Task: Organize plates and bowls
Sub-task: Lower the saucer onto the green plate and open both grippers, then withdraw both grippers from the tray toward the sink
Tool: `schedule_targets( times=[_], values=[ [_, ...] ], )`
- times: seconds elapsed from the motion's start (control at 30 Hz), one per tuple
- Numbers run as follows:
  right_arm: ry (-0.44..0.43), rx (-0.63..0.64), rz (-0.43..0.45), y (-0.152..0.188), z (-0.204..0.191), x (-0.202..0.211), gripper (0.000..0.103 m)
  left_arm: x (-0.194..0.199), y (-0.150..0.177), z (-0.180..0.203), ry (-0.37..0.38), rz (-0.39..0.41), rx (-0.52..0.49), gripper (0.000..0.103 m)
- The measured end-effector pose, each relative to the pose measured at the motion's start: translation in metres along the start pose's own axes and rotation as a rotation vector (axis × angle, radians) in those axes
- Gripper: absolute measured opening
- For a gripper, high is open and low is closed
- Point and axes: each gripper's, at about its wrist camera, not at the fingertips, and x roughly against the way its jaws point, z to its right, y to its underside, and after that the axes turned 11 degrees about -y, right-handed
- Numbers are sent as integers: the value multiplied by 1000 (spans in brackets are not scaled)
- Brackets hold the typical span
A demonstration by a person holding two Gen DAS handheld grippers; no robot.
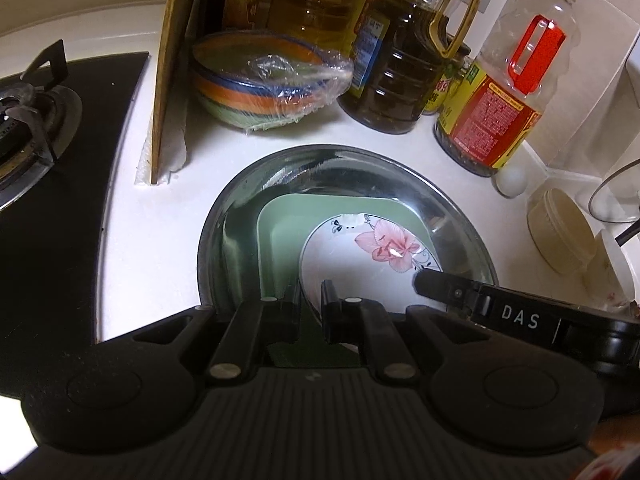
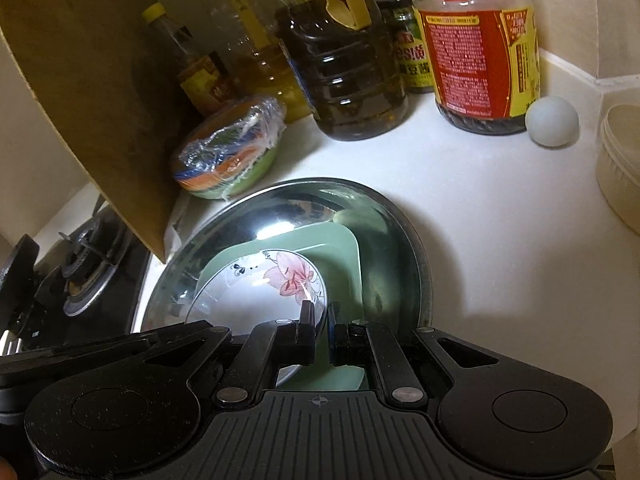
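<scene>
I hold both grippers clamped on the flowered plate's [image 1: 372, 256] rim, left gripper [image 1: 310, 300] and right gripper [image 2: 320, 320]. It rests on the green plate [image 2: 344, 256] inside the steel basin [image 1: 248, 200].

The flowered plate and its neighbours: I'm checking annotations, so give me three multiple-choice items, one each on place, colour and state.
1. The flowered plate lies
A. on the stove
B. on a green square plate inside the metal basin
C. beside the egg

2. The cap of the red-labelled bottle is
A. yellow
B. blue
C. black

3. The striped bowls are
A. scattered
B. upside down
C. stacked under plastic film

Key: B, the green plate's rim shows around it; A, the cap in the left wrist view; C, film covers the stack.
</scene>
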Motion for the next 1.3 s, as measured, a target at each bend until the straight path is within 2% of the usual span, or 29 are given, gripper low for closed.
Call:
schedule_targets(
  times=[0.3, 0.53, 0.6, 0.73, 0.77, 1.0, 1.3],
  values=[
    [14, -19, 2, -1, 1, -7, 7, -9, -4, -3, 16, -29, -2, 9],
    [12, -15, 13, -2, 0, -3, 8, -1, -7, -1, -2, 0, -22, 10],
    [4, -16, 30, -1, -1, 2, 12, 2, -8, -1, -8, 10, -28, 10],
    [-23, -9, 76, -1, -4, 15, 44, 12, -8, 1, -28, 39, -42, 15],
    [-29, -6, 88, 0, -6, 19, 49, 15, -8, 2, -34, 45, -45, 17],
    [-71, 2, 126, 12, -10, 50, 55, 44, 4, 12, -51, 99, -89, 19],
    [-56, -28, 137, 43, -1, 103, 61, 77, 37, 43, -36, 98, -118, 22]
  ],
)
